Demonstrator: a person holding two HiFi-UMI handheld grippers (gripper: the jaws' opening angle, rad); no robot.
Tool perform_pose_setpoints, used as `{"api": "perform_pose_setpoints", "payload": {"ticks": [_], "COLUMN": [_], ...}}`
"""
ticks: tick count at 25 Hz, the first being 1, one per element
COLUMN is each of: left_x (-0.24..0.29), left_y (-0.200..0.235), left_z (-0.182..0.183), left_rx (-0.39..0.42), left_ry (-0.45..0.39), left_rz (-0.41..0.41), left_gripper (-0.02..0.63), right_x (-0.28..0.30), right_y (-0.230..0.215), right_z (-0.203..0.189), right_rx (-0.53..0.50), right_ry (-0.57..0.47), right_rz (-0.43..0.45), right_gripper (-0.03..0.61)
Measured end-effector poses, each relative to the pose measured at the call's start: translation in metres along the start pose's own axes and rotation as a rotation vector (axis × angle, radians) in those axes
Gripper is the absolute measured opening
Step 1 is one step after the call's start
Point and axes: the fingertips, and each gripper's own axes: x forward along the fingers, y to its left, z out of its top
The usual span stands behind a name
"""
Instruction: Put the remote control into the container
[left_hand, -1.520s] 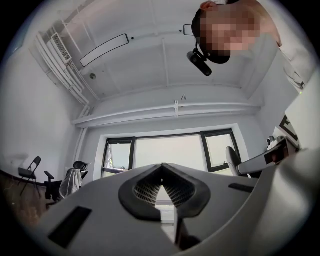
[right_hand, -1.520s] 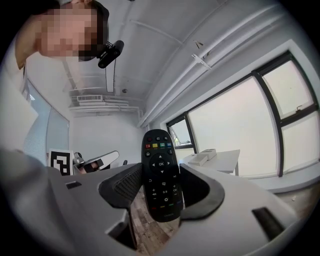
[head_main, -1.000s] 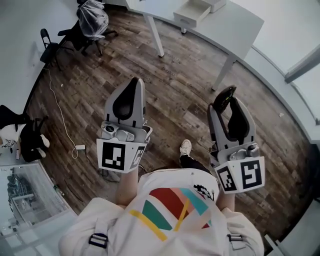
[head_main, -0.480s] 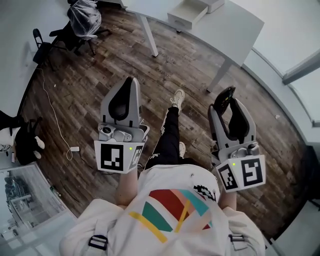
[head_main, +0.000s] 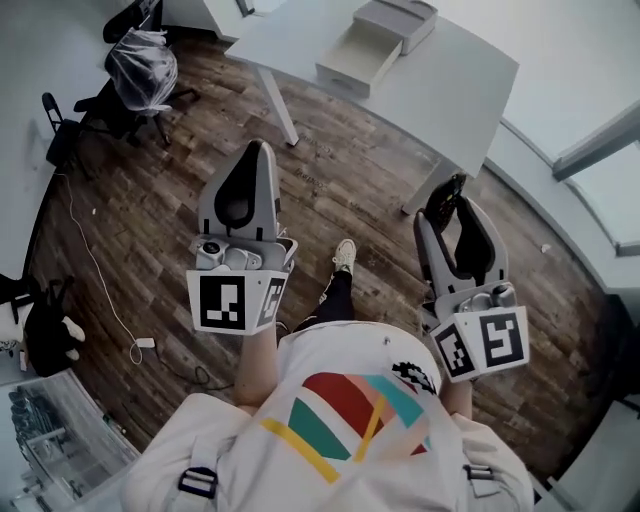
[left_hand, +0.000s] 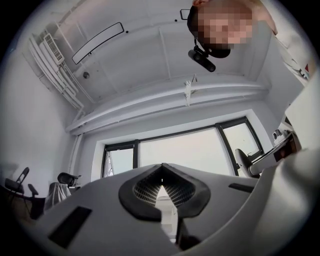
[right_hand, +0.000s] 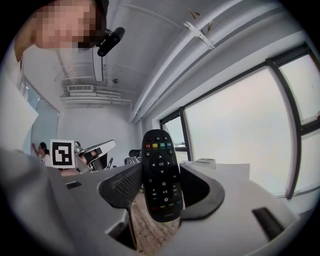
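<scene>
- Between the jaws of the right gripper (right_hand: 159, 192) stands the black remote control (right_hand: 161, 170), upright, with both pads clamped on its sides.
- Jaws of the left gripper (left_hand: 161, 172) sit together, nothing between them.
- Well ahead of both, the open white container (head_main: 336, 78) rests on a table (head_main: 450, 80).

Bright daylight from window (left_hand: 175, 152), glare; fisheye edges dark, bent; foreground perhaps soft.

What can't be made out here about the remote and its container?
Head view: the remote control is mostly covered by the right gripper, and its buttons are too small to read.
Left gripper view: the left gripper fills the bottom of the frame, hiding the container.
Right gripper view: the remote control blocks what lies straight ahead.
</scene>
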Motion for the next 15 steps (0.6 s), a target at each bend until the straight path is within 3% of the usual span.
{"api": "perform_pose_setpoints", "payload": {"ticks": [5, 8, 15], "left_x": [0.069, 0.095, 0.14], "left_y": [0.046, 0.081, 0.146], "left_z": [-0.011, -0.037, -0.071], "left_rx": [-0.009, -0.061, -0.085], "left_ry": [-0.015, 0.024, 0.046], "left_rz": [0.007, 0.046, 0.077], "left_gripper": [0.006, 0.006, 0.006], "right_x": [0.085, 0.127, 0.199], "right_y": [-0.019, -0.024, -0.033], "right_z": [0.028, 0.029, 0.02], "right_rx": [-0.019, -0.014, 0.016], "right_ry": [-0.004, 0.015, 0.067], "right_rz": [0.01, 0.012, -0.032], "right_gripper": [0.235, 0.235, 0.235]}}
